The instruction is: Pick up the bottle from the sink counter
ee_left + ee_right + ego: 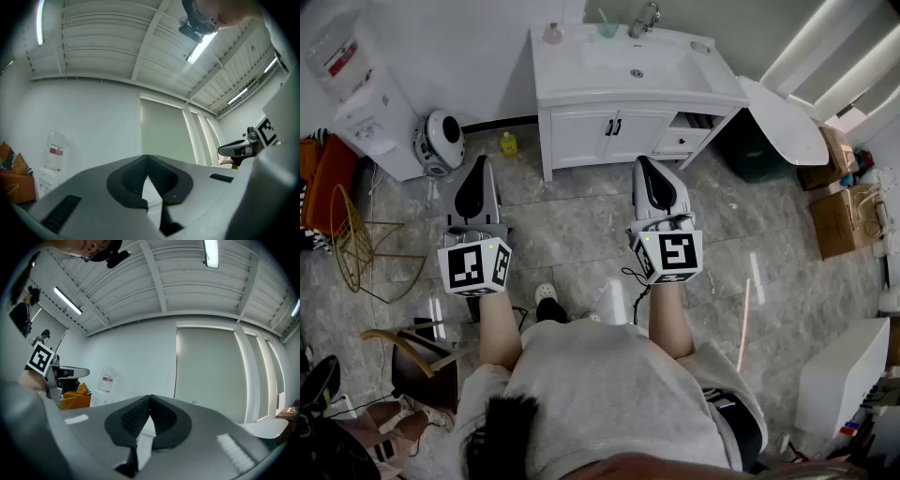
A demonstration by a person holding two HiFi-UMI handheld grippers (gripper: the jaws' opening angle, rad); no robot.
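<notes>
Bottle is seen at the back left corner of the counter, upright, close to the wall. Not yet touched.

Left gripper and right gripper are held out over the floor, well short of the counter. Both pairs of jaws are seen closed tip to tip in the gripper views, with nothing between them.

Risks, as judged from here:
- Jaws are shut. If they are not opened before the reach is finished, the bottle is likely to be poked and knocked over, not gripped.
- Bottle is set far back. A long reach over the counter edge is needed, so aim may be lost. A push from the front could drive the bottle against the wall or tip it toward the basin.
- Cup and tap are placed along the same back edge. They could be clipped if the approach is made from the right.
- A yellow bottle is stood on the floor beside the cabinet. It could be taken for the target by mistake; only the one on the counter is asked for.
- Drawer is left open at the right. It could be bumped as the cabinet is neared
</notes>
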